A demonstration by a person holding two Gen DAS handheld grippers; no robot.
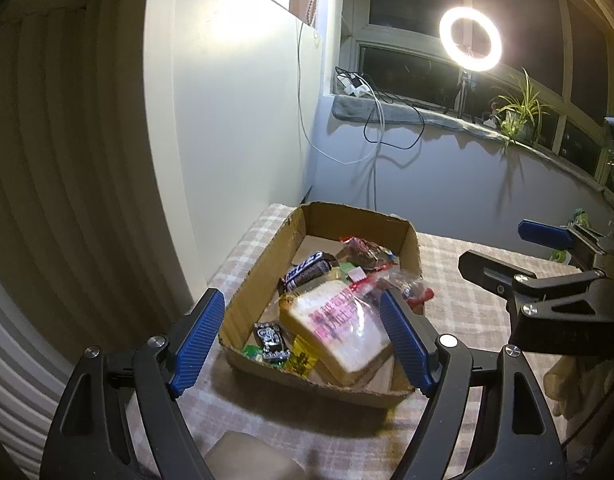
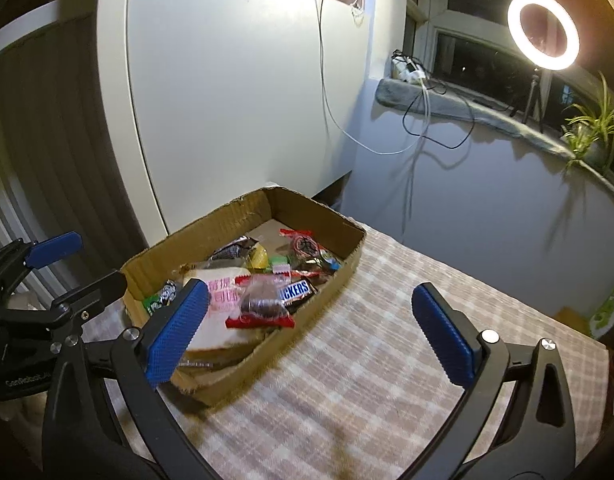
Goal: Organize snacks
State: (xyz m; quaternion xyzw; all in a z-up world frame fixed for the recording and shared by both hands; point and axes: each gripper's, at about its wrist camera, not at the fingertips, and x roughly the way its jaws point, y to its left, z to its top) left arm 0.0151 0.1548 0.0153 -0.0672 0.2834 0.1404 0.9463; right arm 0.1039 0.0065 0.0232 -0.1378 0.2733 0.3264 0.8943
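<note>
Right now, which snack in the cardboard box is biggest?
The clear-bagged white bread slice with pink print; it dwarfs the brown Snickers bar and other small wrapped snacks.

Box (image 2: 231,220): brown cardboard.
Cloth (image 2: 387,340) on desk: pink, beige and white check.
Bread bag (image 1: 339,320): clear, pink lettering; bread white, tan crust.
Snickers (image 2: 297,292): brown wrapper, blue letters on white.
Red-edged clear packet (image 2: 263,304): dark contents.
Hand-held gripper pads (image 2: 175,332): blue, ribbed; frames black.

Ahead of the right gripper (image 2: 311,328), its left pad covers part of the bagged bread (image 2: 221,308) in the cardboard box (image 2: 347,258). Small wrappers (image 2: 163,294) beyond (green, black) are unreadable; plaid cloth (image 2: 327,380) below blurs.
</note>
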